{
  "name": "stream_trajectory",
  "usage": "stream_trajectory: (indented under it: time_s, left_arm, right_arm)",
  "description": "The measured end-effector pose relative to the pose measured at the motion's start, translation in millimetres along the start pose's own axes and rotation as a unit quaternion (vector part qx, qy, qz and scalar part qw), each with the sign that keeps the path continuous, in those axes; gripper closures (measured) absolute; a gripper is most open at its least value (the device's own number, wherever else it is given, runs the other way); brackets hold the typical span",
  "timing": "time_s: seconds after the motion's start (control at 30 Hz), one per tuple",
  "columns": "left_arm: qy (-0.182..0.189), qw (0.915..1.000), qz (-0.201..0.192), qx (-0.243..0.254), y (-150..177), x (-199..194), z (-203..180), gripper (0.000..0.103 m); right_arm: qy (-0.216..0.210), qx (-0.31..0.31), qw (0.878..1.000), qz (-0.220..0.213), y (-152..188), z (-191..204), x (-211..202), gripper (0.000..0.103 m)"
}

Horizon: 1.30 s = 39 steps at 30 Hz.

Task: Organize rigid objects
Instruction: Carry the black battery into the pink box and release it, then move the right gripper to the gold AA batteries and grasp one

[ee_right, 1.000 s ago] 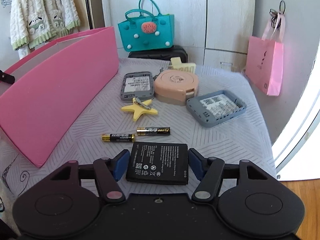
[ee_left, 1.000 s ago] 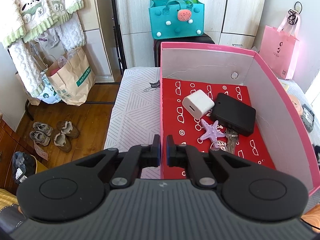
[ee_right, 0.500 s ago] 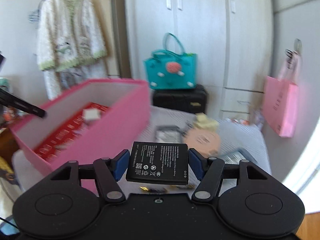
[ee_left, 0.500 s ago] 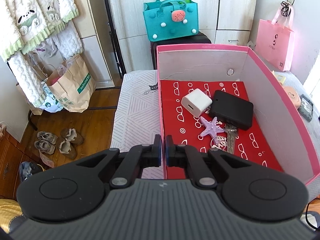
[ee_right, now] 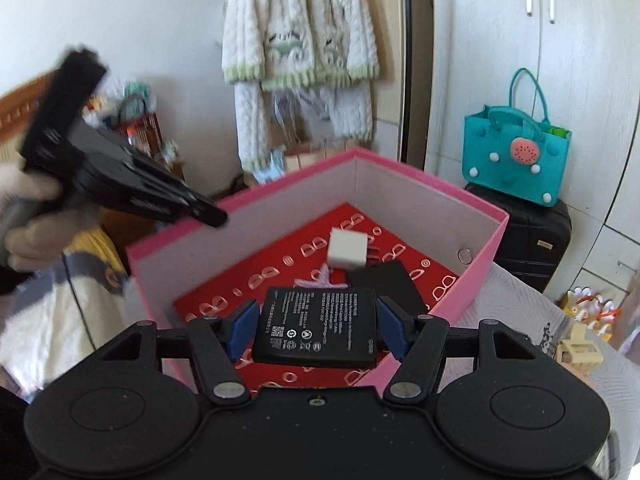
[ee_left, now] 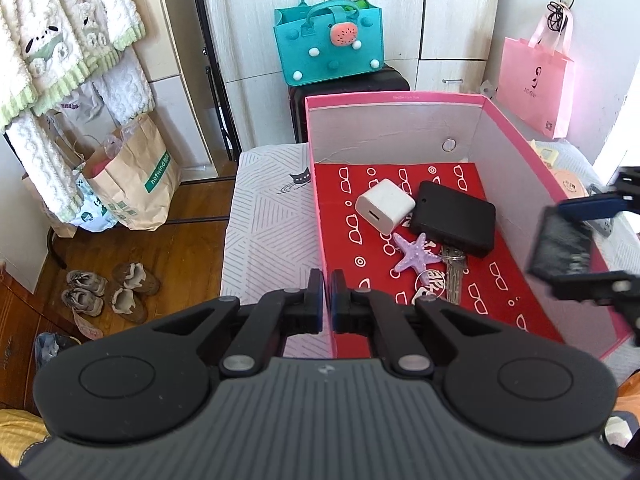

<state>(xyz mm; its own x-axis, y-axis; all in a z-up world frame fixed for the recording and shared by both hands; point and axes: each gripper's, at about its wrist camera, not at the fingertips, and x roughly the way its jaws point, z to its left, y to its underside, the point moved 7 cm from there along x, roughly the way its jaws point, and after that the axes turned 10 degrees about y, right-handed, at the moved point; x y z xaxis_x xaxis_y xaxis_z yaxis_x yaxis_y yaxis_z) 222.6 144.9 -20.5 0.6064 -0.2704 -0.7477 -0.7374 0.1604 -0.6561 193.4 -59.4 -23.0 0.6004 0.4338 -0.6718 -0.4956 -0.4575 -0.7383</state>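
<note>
Right gripper [ee_right: 316,330] clamps a flat battery [ee_right: 316,326] above the pink box [ee_right: 424,184]; left gripper [ee_left: 326,300] clenched on the box's near wall. Lower onto bare red floor, clear of the charger [ee_right: 347,254], then release.

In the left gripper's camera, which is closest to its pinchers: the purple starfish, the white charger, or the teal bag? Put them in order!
From the left gripper:
1. Purple starfish, in the pink box, just ahead to the right.
2. White charger, deeper in the box.
3. Teal bag, beyond the box, on a black suitcase.
</note>
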Motion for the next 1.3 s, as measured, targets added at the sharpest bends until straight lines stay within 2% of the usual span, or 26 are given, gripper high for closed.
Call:
stream_trajectory:
  time_s: [0.07, 0.1, 0.27, 0.33, 0.43, 0.53, 0.63, 0.67, 0.87, 1.0, 1.07, 1.17, 1.3]
  left_arm:
    - [0.000, 1.0000, -0.002, 0.001, 0, 0, 0, 0.100]
    - [0.000, 1.0000, -0.003, 0.001, 0, 0, 0, 0.100]
    - [0.001, 1.0000, -0.005, -0.001, 0, 0, 0, 0.100]
    - [0.003, 1.0000, -0.005, -0.002, 0, 0, -1, 0.100]
    - [0.002, 1.0000, -0.006, -0.002, 0, 0, -1, 0.100]
    - [0.005, 0.9999, -0.009, -0.007, 1, -1, 0, 0.100]
    - [0.007, 0.9998, -0.012, -0.013, 1, -1, 1, 0.100]
    - [0.008, 0.9998, -0.013, -0.015, 1, -1, 1, 0.100]
    - [0.003, 0.9998, -0.011, -0.014, 0, 0, 1, 0.100]
    - [0.001, 0.9998, -0.010, -0.015, 1, 1, 2, 0.100]
    - [0.002, 0.9998, -0.009, -0.017, 1, 1, 3, 0.100]
    - [0.000, 0.9998, -0.008, -0.017, 1, 4, 2, 0.100]
    - [0.001, 0.9998, -0.002, -0.019, 3, 5, 3, 0.100]
  right_arm:
    - [-0.023, 0.015, 0.999, 0.027, 0, -4, 12, 0.034]
    - [-0.024, 0.009, 0.999, 0.026, -2, -3, 14, 0.034]
    - [0.014, -0.048, 0.998, 0.039, 0, 4, 20, 0.034]
    - [0.022, -0.037, 0.999, 0.033, -2, -2, 16, 0.033]
    - [0.022, -0.008, 1.000, 0.000, -8, -16, -2, 0.028]
    - [0.028, 0.024, 0.999, -0.039, -8, -33, -27, 0.028]
    - [0.048, 0.059, 0.994, -0.077, 0, -55, -49, 0.026]
    - [0.057, 0.073, 0.993, -0.078, 4, -64, -51, 0.026]
    - [0.059, 0.174, 0.982, -0.041, 44, -114, -55, 0.026]
    - [0.068, 0.205, 0.976, -0.011, 82, -120, -53, 0.027]
    - [0.065, 0.226, 0.972, 0.009, 102, -118, -48, 0.030]
    - [0.066, 0.228, 0.971, 0.029, 123, -107, -40, 0.033]
    - [0.096, 0.197, 0.974, 0.052, 141, -93, -29, 0.033]
